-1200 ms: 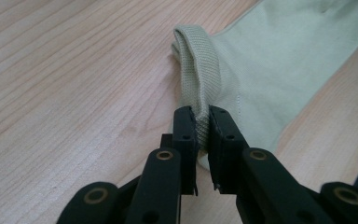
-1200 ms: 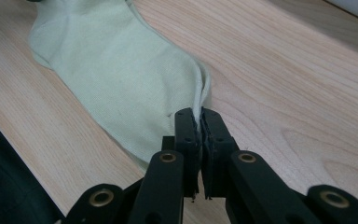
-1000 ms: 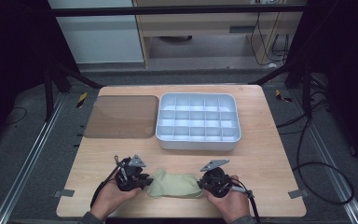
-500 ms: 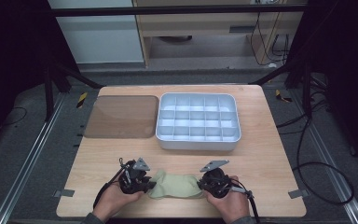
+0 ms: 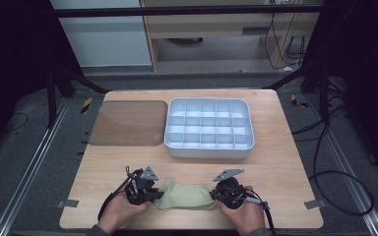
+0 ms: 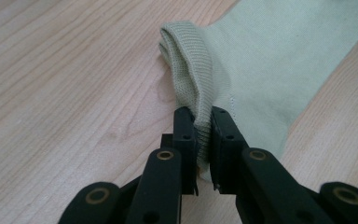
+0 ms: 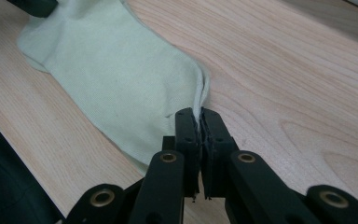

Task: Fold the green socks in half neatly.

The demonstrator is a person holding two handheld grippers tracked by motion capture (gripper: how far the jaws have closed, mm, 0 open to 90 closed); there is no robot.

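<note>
**A:** So what's with the sock (image 5: 186, 195) being stretched out at the bottom middle of the high view?

**B:** Looks like they've got it by both ends so it lies flat on the table (image 5: 275, 162) before the next move, my guess is a fold or a lift. The left gripper (image 6: 202, 135) has just been closing, and in the left gripper view its jaws are pinched on the ribbed cuff, with the cuff bunched up between the pads. Makes sense to grab the thick rim, it won't slip out as easily.

**A:** And the other side?

**B:** The right gripper (image 7: 200, 123) is clamped on the thin edge at the opposite end, jaws nearly together with just fabric between them. In the high view the left gripper (image 5: 145, 189) sits at the sock's left end and the right gripper (image 5: 226, 189) at its right end.

**A:** What's the white tray (image 5: 209, 150) for?

**B:** It's a divided tray, well apart from the sock, up in the middle of the frame, with a brown mat (image 5: 128, 123) just beside it on the left. All the compartments look empty. Probably where the sock ends up, but that's just my read.
</note>
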